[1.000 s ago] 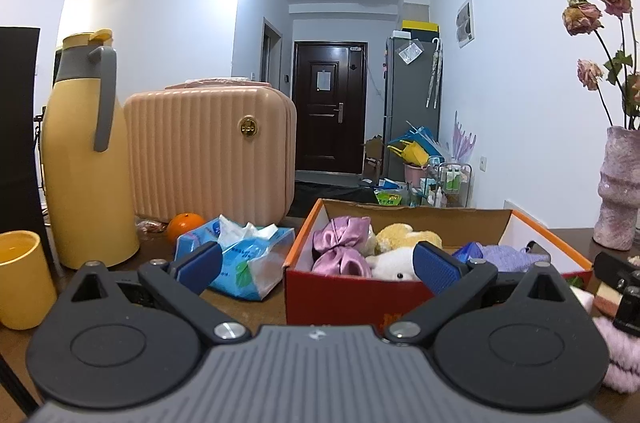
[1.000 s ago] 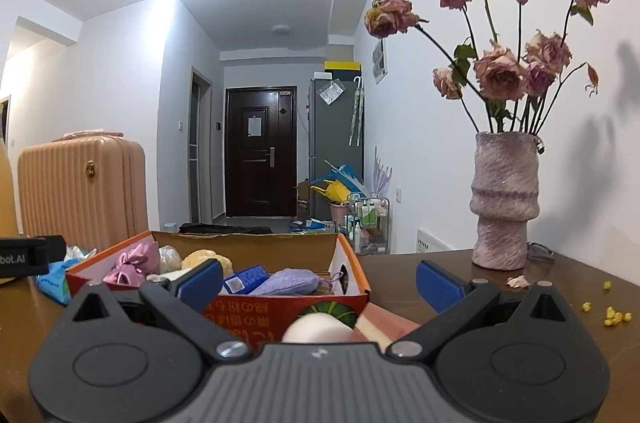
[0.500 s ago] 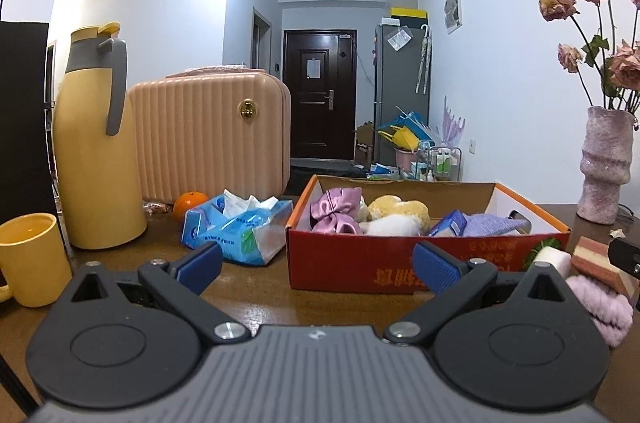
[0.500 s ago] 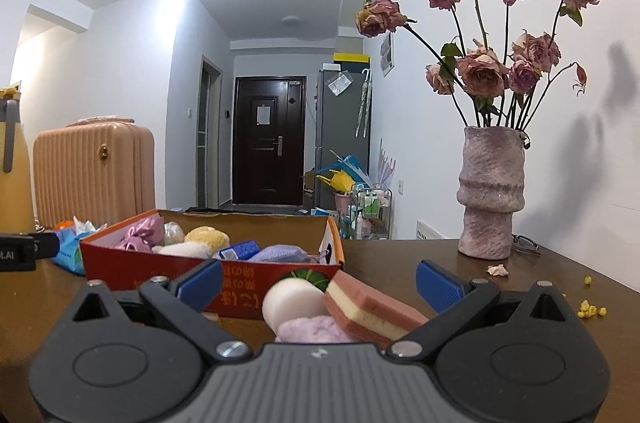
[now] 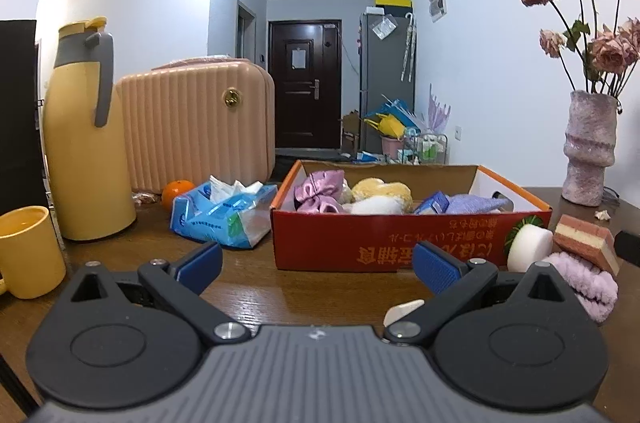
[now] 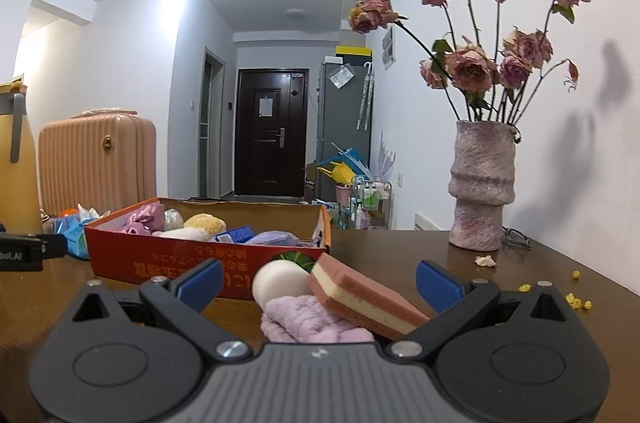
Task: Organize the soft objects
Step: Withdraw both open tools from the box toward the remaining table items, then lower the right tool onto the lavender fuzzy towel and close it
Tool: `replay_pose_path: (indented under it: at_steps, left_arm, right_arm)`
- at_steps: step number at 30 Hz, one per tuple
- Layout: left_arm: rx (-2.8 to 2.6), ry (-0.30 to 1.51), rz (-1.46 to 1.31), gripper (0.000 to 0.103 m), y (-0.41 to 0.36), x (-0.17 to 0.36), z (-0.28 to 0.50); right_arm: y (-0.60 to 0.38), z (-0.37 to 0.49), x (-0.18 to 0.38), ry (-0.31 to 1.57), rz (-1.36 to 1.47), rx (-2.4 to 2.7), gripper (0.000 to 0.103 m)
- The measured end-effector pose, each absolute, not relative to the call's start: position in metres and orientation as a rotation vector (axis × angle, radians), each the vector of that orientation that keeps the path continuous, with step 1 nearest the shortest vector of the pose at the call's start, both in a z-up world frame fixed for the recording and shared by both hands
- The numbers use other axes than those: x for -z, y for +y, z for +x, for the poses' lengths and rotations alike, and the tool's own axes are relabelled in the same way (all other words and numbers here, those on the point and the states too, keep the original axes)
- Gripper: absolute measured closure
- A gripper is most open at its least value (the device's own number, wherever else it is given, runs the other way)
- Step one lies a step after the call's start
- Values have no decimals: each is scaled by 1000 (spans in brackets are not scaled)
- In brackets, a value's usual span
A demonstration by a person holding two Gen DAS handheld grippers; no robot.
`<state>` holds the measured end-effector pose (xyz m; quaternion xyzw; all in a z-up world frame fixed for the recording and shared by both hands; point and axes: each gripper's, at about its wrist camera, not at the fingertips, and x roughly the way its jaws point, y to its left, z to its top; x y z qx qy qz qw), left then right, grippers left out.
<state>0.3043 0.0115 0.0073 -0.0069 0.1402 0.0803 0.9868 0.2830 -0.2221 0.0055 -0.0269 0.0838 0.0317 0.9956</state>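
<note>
A red cardboard box [image 5: 384, 243] [image 6: 168, 255] on the wooden table holds several soft items: a pink satin bow [image 5: 320, 189], a yellow sponge [image 5: 384, 191], a white puff and a lilac cloth [image 5: 476, 203]. In front of its right end lie a white round sponge [image 6: 280, 281] [image 5: 528, 249], a pink layered sponge [image 6: 360, 295] [image 5: 586, 239] and a lilac fluffy towel [image 6: 308, 319] [image 5: 588, 289]. My right gripper [image 6: 318, 281] is open and empty, its fingers on either side of these three. My left gripper [image 5: 318, 267] is open and empty, in front of the box.
A yellow jug [image 5: 86, 143], a yellow mug [image 5: 26, 251], a pink case [image 5: 196, 127], an orange [image 5: 178, 191] and a blue tissue pack [image 5: 224, 215] stand left of the box. A vase of dried roses [image 6: 480, 191] stands at the right, with yellow crumbs [image 6: 576, 297] nearby.
Both grippers have pulled back from the box and stayed open. The three loose soft items have come into view in front of the right gripper.
</note>
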Motion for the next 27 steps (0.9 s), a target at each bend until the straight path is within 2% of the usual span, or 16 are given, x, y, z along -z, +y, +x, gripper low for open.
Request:
replay_pose_path:
  at_steps: [19,27]
  left_arm:
    - [-118,352,-17,0,16,0,314]
    - [-127,379,-30,0,28,3,321]
  right_arm:
    - [-238,348,21,481,-44,-118,1]
    - [-235,386,31,595,-13,-192,14]
